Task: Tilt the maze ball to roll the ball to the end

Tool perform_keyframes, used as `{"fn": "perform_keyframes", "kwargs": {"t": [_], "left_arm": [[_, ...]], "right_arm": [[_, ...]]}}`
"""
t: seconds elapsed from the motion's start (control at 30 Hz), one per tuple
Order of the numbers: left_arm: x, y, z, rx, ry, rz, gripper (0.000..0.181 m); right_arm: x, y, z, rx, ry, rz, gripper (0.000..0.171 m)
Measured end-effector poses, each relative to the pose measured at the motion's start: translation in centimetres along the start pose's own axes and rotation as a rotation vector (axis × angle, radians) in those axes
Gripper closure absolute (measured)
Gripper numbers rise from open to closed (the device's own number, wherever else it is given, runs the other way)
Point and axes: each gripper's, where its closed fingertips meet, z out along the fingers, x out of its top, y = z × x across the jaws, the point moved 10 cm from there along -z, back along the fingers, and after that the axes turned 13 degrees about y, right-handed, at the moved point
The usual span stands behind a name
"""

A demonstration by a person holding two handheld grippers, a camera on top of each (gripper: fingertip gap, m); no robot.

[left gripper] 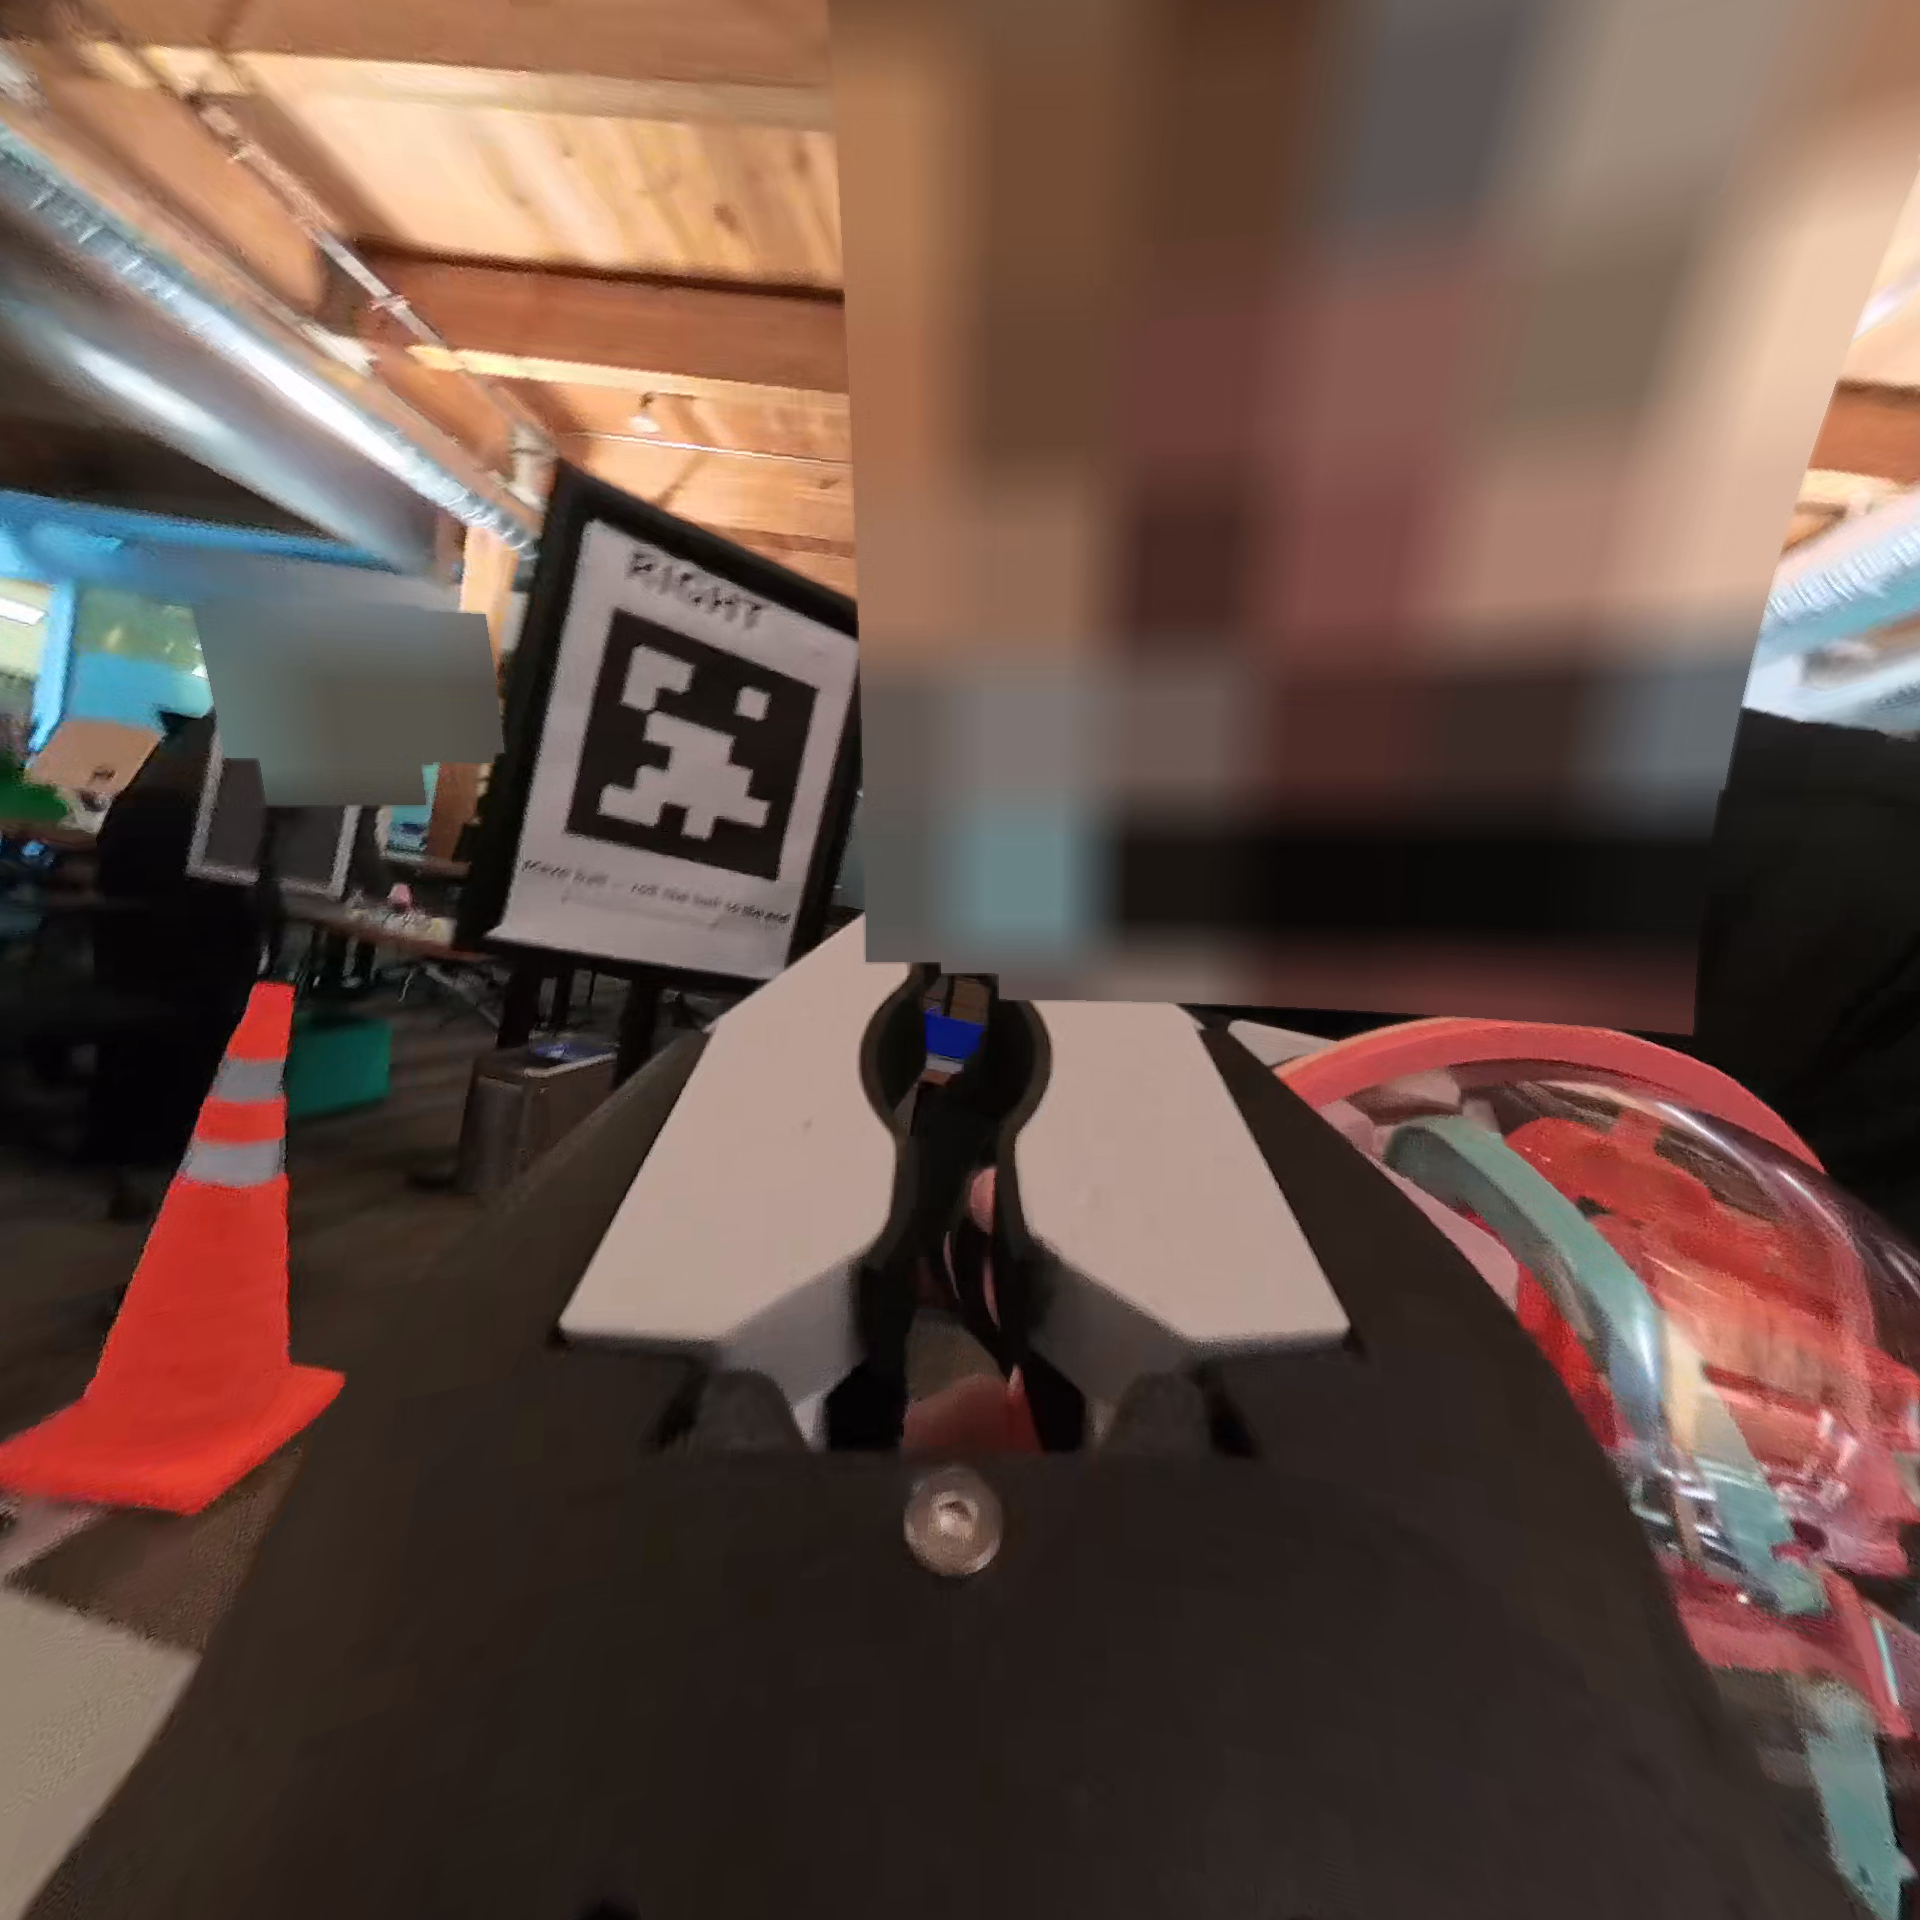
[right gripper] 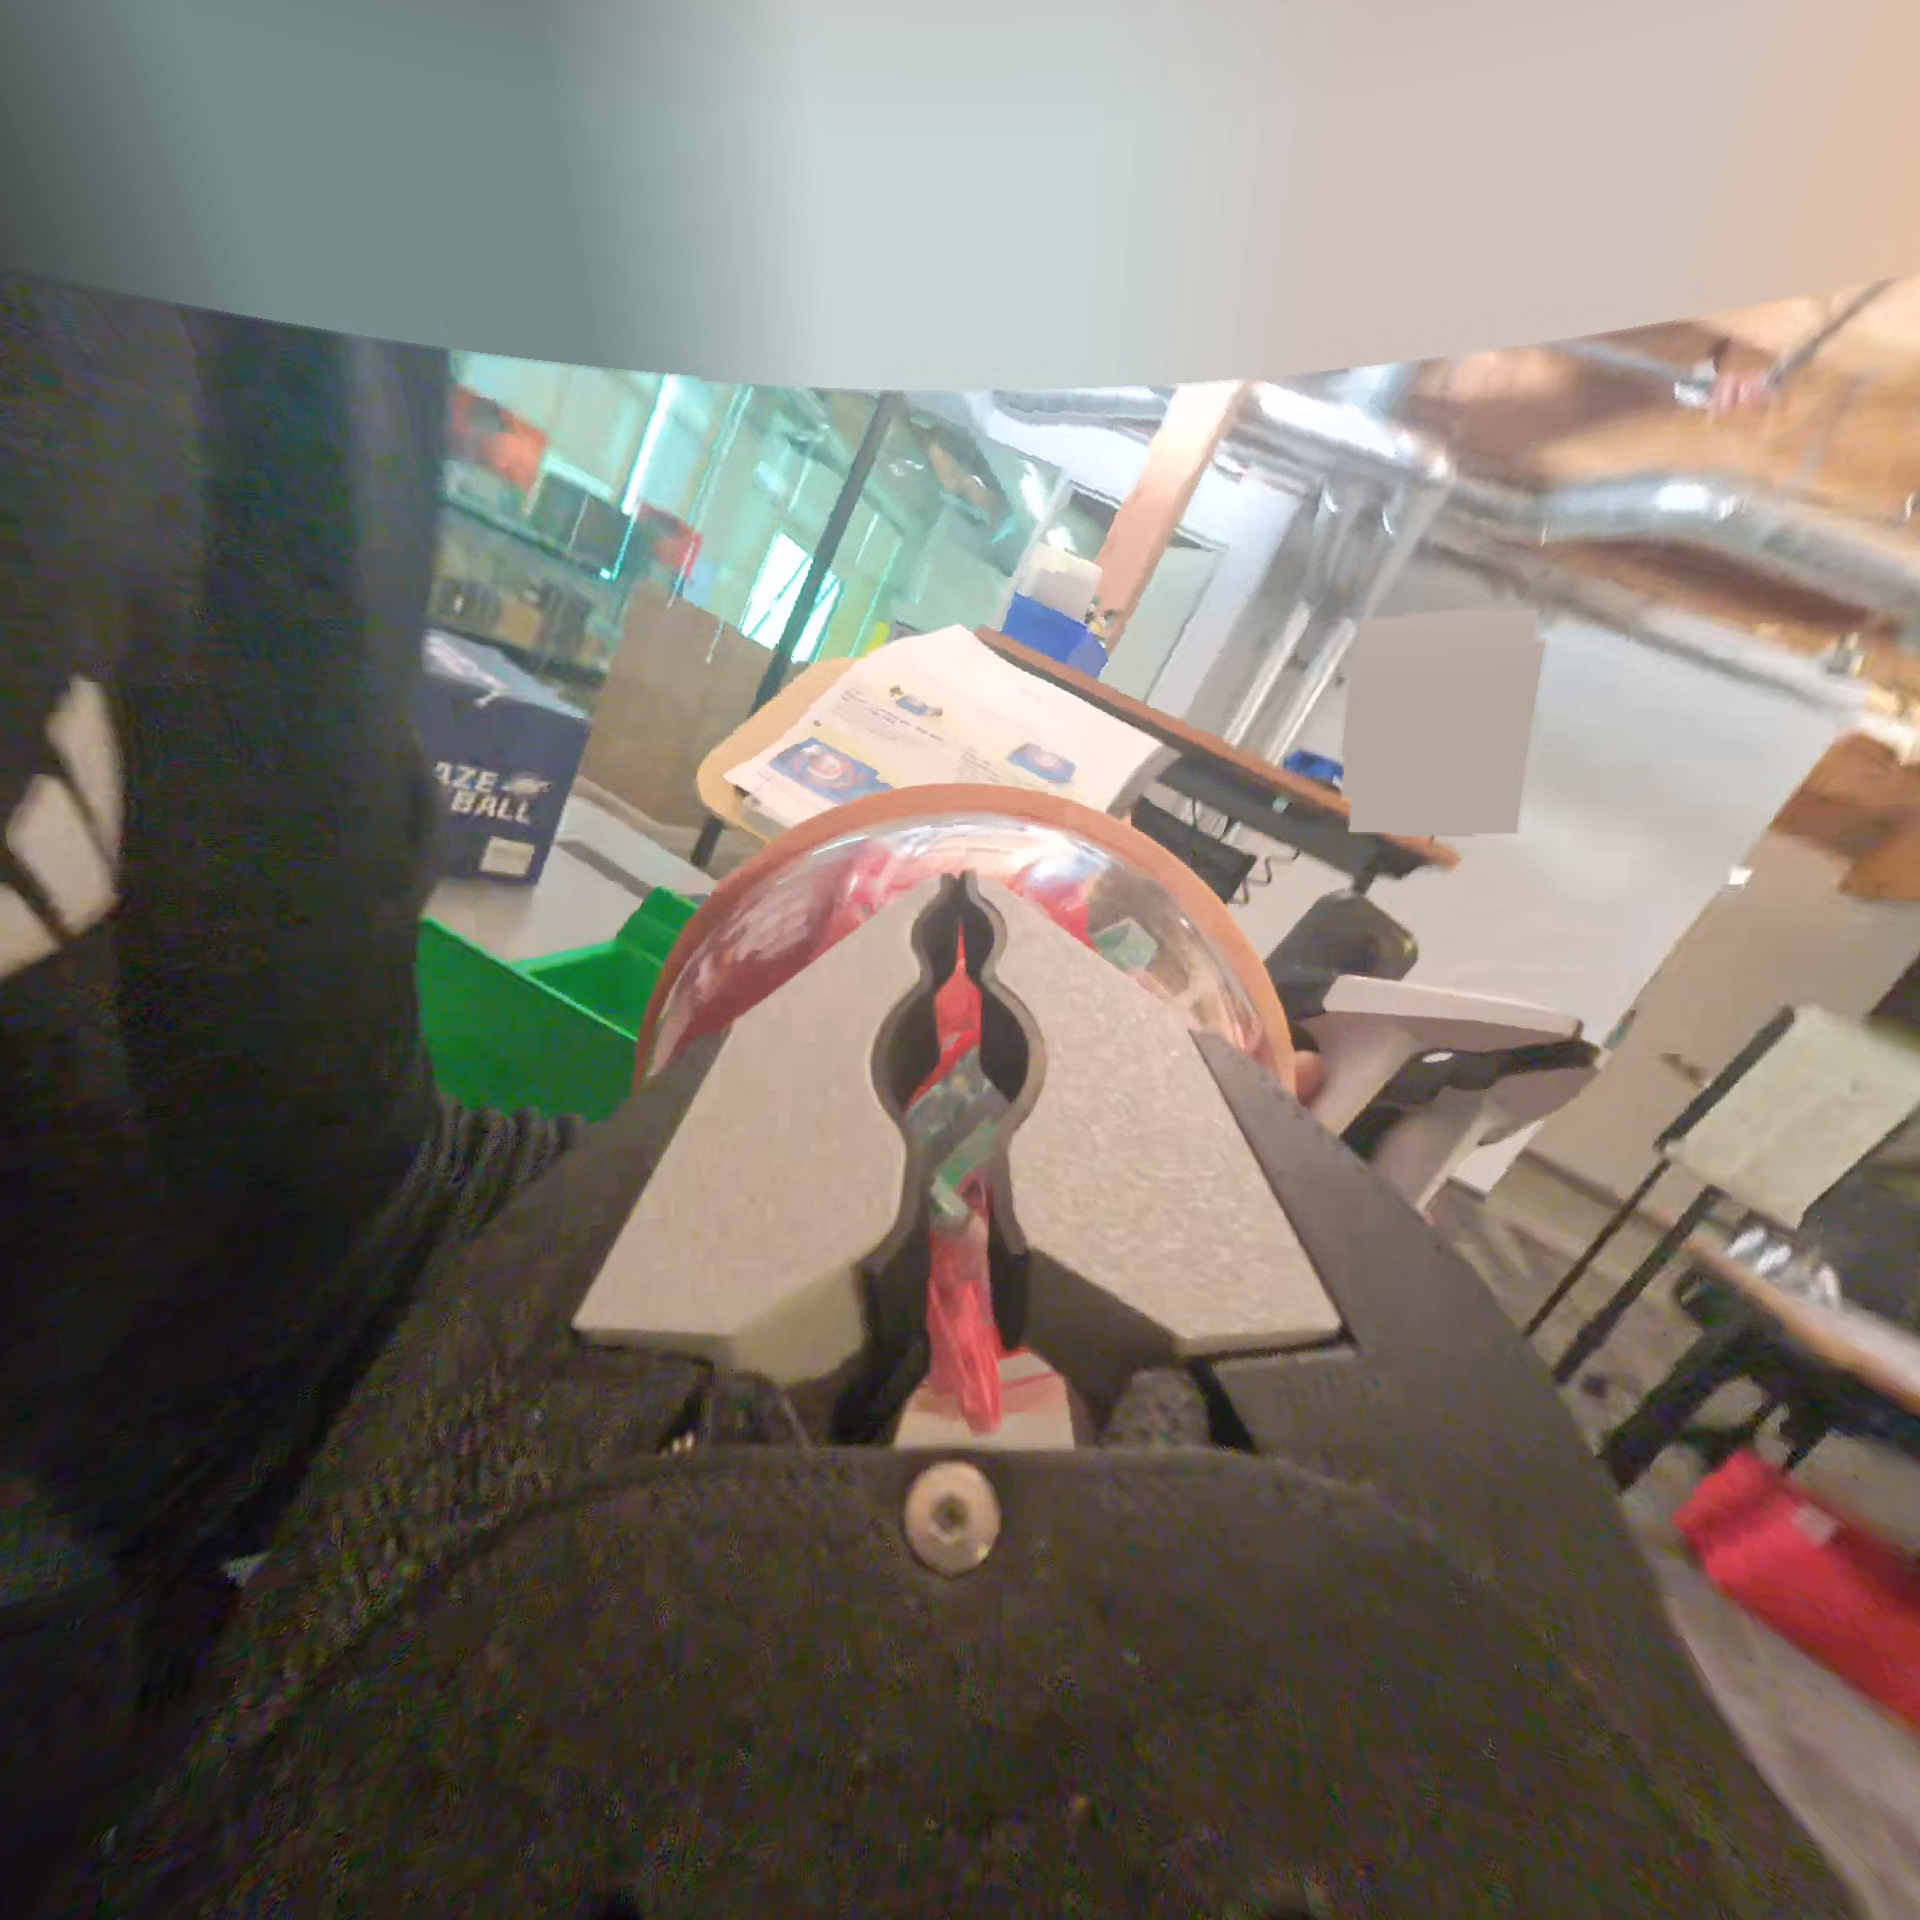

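With the maze ball point(right gripper: 1164, 935) held raised beside the left claw point(left gripper: 954, 1049) and ahead of the right claw point(right gripper: 961, 904), both nearly closed, grip unclear, tilting appears underway; next, tilt slowly.

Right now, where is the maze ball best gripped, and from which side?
Probably by the orange rim around the maze ball, one gripper from each opposite side. The clear shell is smooth and curved, so closed fingers would likely slip there. The right gripper sits against the ball with fingers nearly shut; the left gripper is beside it.
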Motion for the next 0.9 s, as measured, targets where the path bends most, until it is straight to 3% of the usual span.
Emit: {"fn": "perform_keyframes", "kwargs": {"t": [0.23, 0.5, 0.63, 0.9], "left_arm": [[-4.4, -4.8, -3.5, 0.183, 0.034, -0.184, 0.178], [-6.6, -8.2, -9.2, 0.661, 0.038, -0.188, 0.173], [-6.6, -7.7, -9.8, 0.702, -0.003, -0.078, 0.173], [-7.8, -7.9, -9.8, 0.759, -0.173, 0.006, 0.172]], "right_arm": [[-2.9, 2.1, -2.7, -0.126, -0.049, 0.253, 0.171], [-9.8, 6.5, -7.8, -0.271, 0.033, 0.809, 0.171], [-12.3, 6.6, -9.3, -0.283, 0.074, 0.983, 0.171], [-15.0, 6.0, -11.6, -0.292, 0.056, 1.136, 0.171]]}}
